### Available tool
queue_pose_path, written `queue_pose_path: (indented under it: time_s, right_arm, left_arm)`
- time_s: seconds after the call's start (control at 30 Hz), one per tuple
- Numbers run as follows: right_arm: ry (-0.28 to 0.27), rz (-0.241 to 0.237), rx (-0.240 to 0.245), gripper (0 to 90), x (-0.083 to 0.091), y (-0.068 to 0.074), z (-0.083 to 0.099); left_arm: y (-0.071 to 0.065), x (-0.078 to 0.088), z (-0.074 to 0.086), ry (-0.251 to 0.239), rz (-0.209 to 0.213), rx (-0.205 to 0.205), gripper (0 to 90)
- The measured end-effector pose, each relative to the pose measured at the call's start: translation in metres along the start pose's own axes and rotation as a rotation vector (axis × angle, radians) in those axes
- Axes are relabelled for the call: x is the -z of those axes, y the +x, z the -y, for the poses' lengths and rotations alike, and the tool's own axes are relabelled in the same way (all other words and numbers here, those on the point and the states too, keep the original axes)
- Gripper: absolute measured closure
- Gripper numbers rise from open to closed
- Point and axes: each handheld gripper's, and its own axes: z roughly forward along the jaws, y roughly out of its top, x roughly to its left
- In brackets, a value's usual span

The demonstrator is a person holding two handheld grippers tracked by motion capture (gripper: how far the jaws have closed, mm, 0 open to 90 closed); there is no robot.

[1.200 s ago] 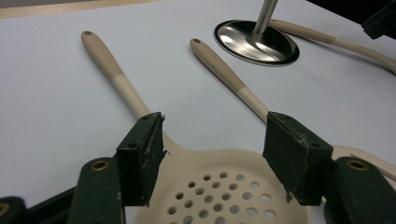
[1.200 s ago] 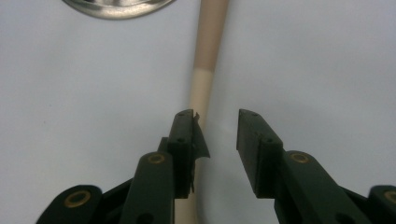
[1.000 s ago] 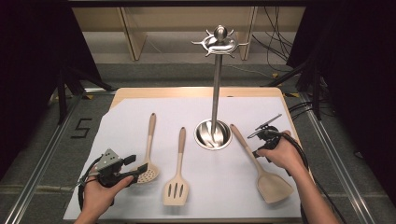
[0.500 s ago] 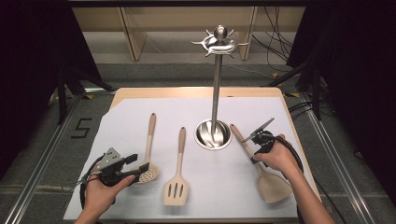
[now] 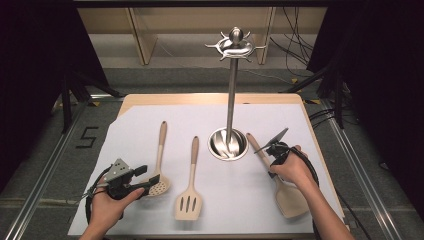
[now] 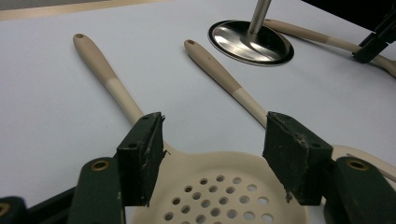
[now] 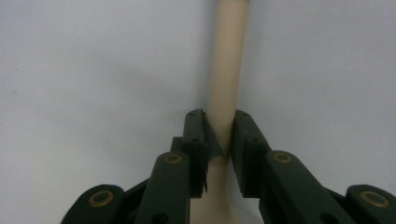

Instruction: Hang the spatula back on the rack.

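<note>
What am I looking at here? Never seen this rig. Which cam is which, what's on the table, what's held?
No robot: a person holds a two-jaw gripper in each hand. The high view looks down from above the person's side of the table; the other two cameras ride on the grippers and look along their black jaws.

On the white sheet stand a steel utensil stand and three beige utensils: a skimmer, a slotted turner and a solid spatula.

The left gripper is open, its jaws either side of the skimmer's head without pressing it. The right gripper has just been closing, and its pads now sit against the spatula's handle, which is between them.
</note>
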Motion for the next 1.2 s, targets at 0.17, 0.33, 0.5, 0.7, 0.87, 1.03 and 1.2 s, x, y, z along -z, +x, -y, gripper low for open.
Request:
queue_pose_path:
  time_s: [0.17, 0.33, 0.5, 0.7, 0.87, 1.03, 1.2]
  right_arm:
    - [-0.023, -0.024, -0.047, 79.1, 0.001, -0.001, 0.003]
    - [-0.040, 0.001, -0.050, 79.2, 0.008, -0.005, 0.009]
    - [-0.131, -0.013, -0.040, 79.1, 0.014, -0.012, 0.018]
    - [-0.220, -0.055, -0.076, 79.2, 0.032, -0.017, 0.035]
    - [-0.302, -0.083, -0.082, 79.2, 0.038, -0.016, 0.045]
    - [-0.412, -0.102, -0.046, 79.2, 0.044, -0.018, 0.057]
    - [-0.498, -0.118, -0.081, 79.2, 0.052, -0.015, 0.068]
  left_arm:
    - [0.000, 0.000, 0.000, -0.003, 0.003, -0.001, 37.4]
    - [0.000, 0.001, 0.000, -0.004, -0.001, -0.008, 37.4]
    - [0.001, 0.001, 0.000, -0.006, 0.001, -0.014, 37.5]
    - [0.001, 0.002, 0.000, -0.008, -0.001, -0.011, 37.6]
    - [0.000, 0.002, 0.000, -0.009, -0.007, 0.000, 37.6]
    - [0.000, 0.002, 0.000, -0.008, -0.008, -0.002, 37.6]
    - [0.000, 0.002, 0.000, -0.008, -0.008, -0.001, 37.6]
